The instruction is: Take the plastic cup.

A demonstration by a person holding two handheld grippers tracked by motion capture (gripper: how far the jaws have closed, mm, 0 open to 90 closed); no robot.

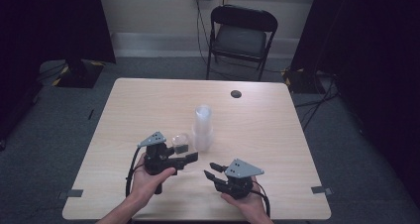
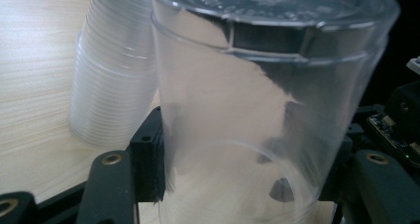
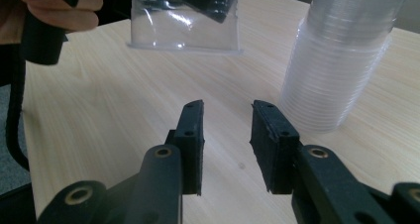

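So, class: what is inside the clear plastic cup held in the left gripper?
The clear plastic cup, clamped in the left gripper, looks empty. Through its wall show a gripper pad and dark shapes behind. Glare hides its bottom. Beside it stands the stack of cups.

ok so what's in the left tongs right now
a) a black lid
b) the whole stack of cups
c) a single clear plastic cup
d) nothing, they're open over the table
c) the left tongs have their black pads pressed on either side of a single clear plastic cup, while the stack of cups stands apart on the table beside it.
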